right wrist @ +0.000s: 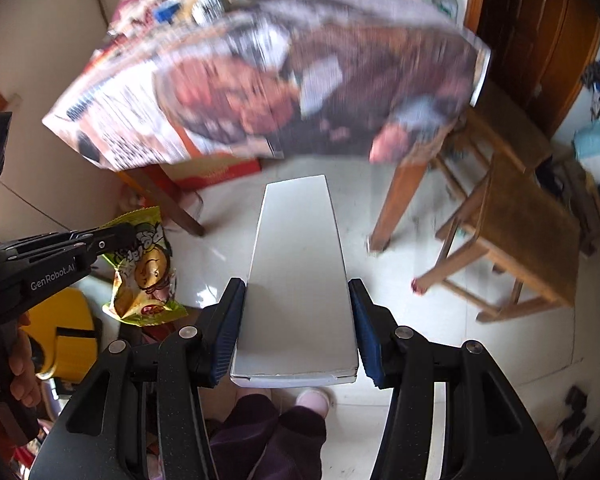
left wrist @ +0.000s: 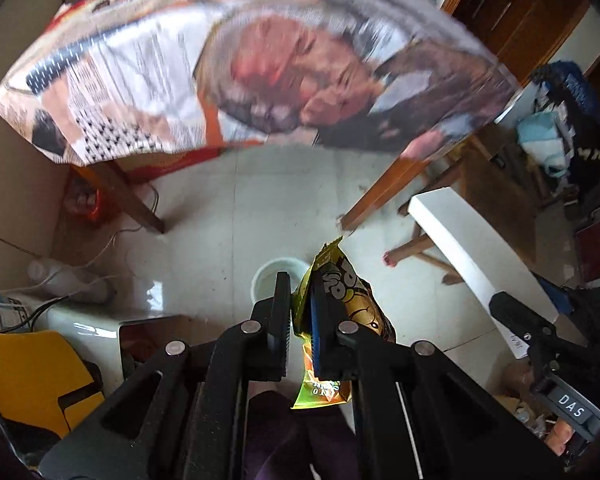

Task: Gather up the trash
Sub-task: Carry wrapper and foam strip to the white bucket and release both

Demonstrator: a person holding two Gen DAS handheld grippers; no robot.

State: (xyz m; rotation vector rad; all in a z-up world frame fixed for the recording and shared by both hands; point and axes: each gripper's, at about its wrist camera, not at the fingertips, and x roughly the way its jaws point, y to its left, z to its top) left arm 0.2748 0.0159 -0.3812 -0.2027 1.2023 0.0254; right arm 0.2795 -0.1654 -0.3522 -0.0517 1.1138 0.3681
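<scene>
While both grippers hang above the pale tiled floor [left wrist: 204, 208], each one carries a piece of trash. The left gripper [left wrist: 300, 312] has its fingers [left wrist: 281, 308] pressed together on a green and yellow snack wrapper [left wrist: 340, 300], which is pinched along one edge and sticks out crumpled to the side of the fingers. Seen from the right wrist camera, that same snack wrapper [right wrist: 148, 268] dangles from the left gripper [right wrist: 116, 232] on the side of the white box away from the stools. The right gripper [right wrist: 298, 320] holds a long white box [right wrist: 298, 264], its blue-padded fingers [right wrist: 230, 320] clamped against the two long sides near the close end, so the box points forward toward the table. From the left wrist camera the white box [left wrist: 460, 248] reaches out from the right gripper [left wrist: 516, 320], beside the snack wrapper.

Beyond the white box stands the table [right wrist: 400, 200], draped in a printed cloth [right wrist: 260, 88] with blurred pictures and text; cluttered items sit on top, too blurred to name. Two wooden stools [right wrist: 516, 220] stand beside the table leg. On the floor just past the left gripper's fingertips lies a small white round container [left wrist: 268, 276]. A yellow object [left wrist: 32, 376] sits near the left gripper's body.
</scene>
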